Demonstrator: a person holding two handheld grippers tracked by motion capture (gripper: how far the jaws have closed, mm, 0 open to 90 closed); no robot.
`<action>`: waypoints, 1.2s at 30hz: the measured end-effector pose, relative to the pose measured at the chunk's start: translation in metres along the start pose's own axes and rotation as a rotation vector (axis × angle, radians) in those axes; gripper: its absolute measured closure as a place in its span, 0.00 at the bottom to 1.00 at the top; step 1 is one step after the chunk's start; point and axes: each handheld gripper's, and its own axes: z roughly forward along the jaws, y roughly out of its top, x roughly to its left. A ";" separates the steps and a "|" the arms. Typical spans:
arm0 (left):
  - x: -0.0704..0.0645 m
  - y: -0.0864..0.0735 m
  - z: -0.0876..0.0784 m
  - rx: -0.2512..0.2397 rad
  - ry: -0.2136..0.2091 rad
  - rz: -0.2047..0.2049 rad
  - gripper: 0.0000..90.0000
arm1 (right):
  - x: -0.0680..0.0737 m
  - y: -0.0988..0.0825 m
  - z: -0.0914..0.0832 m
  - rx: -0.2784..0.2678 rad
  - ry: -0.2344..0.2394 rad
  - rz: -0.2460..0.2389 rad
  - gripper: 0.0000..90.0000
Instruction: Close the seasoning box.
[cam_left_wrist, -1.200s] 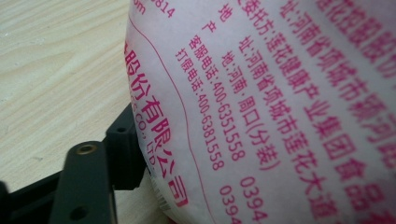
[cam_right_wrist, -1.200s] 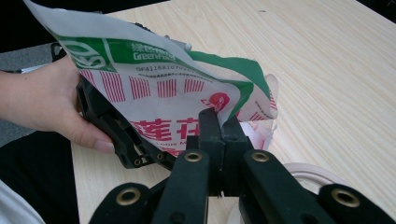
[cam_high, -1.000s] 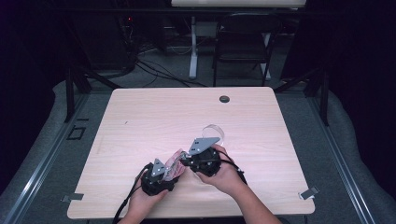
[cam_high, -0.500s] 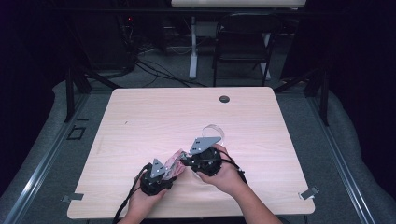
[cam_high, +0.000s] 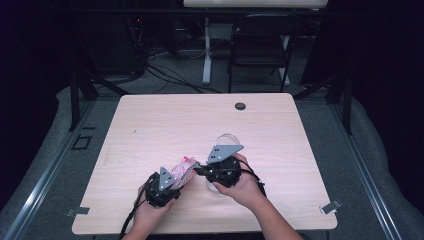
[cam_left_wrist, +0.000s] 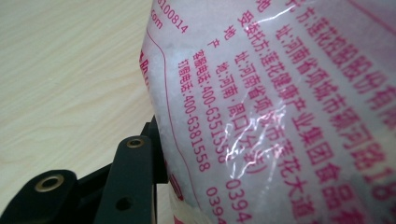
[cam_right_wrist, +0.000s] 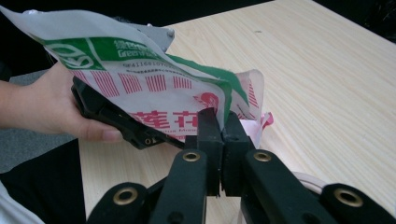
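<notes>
Plastic was what the crinkly white bag (cam_high: 183, 168) with pink writing and a green stripe was made of, and it sat between the two grippers, near the front of the pale wooden table (cam_high: 150, 125).

The right gripper (cam_right_wrist: 221, 122), black with a grey three-cornered plate on top, had its two jaws pressed tight together on the edge of the bag. In the right gripper view the bag fanned up and away from those jaws toward the other hand.

The left gripper (cam_high: 175, 184) was black too, and it held the bag from the other side. Its jaws had just been closing with the bag between them. In the left gripper view one jaw lay right against the bag, which was very close to the camera. The other jaw was hidden behind the bag.

A clear round plastic thing (cam_high: 227, 138) lay on the table just behind the right gripper.
</notes>
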 end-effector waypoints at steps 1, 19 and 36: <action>0.001 0.001 -0.001 0.001 0.011 0.006 0.65 | 0.001 0.000 -0.001 -0.008 -0.007 -0.001 0.98; 0.012 0.019 -0.003 -0.007 0.176 0.125 0.65 | 0.003 -0.005 -0.033 -0.122 -0.076 0.007 0.81; 0.009 0.032 -0.005 -0.036 0.229 0.227 0.66 | 0.012 -0.013 -0.046 -0.151 -0.163 -0.093 0.65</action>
